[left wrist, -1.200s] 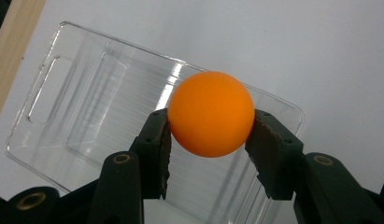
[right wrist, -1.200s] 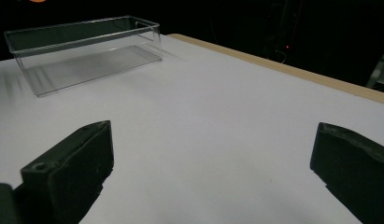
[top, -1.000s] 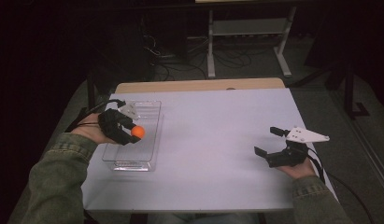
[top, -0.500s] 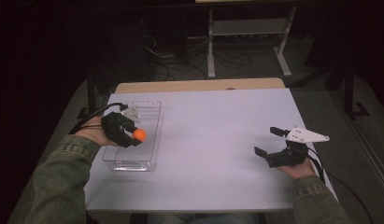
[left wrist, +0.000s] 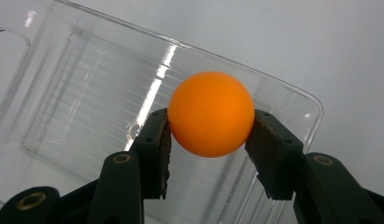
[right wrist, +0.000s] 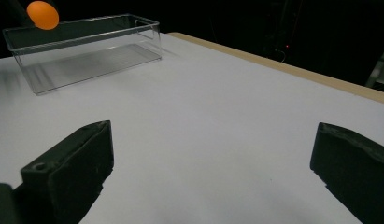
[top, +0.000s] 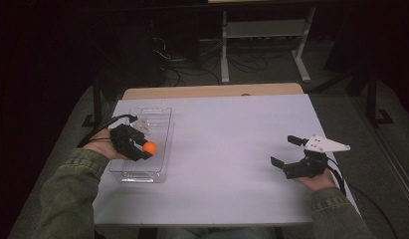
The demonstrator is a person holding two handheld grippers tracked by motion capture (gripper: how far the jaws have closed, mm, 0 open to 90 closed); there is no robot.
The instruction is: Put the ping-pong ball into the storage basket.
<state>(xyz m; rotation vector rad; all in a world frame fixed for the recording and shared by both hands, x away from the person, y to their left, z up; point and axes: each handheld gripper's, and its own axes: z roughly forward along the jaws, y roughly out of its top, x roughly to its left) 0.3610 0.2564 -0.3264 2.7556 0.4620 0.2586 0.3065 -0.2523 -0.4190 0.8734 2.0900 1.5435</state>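
Ball (left wrist: 211,113) first: it is small, orange and smooth, and it looks like a hollow plastic one, so judge it very light and rather slippery. Your left hand-held gripper (top: 142,148) is clamped on it, one ribbed black pad on each side, just at or a little below its widest line. That is the right place to hold a round thing; any lower on the curve and it would likely squirt upward out of the pads. A thin shell of this kind can dent, so you need no more squeeze than you have now.

You are holding the ball in the air over the clear plastic tray (top: 162,115), near the tray's end closest to you, at the left of the white desk (top: 232,149). From the right hand-held gripper's camera the ball (right wrist: 42,15) sits above the tray's rim (right wrist: 82,25). How high above the tray floor it hangs is hard to judge from these angles.

The tray is stiff, thin-walled and probably light too, with a ribbed floor. Expect a dropped ball to bounce and roll on it, perhaps over the low wall, so a low, gentle let-go would suit it better than a drop.

Your right hand-held gripper (top: 289,153) rests at the desk's right side, jaws spread wide and holding nothing, well apart from the tray.
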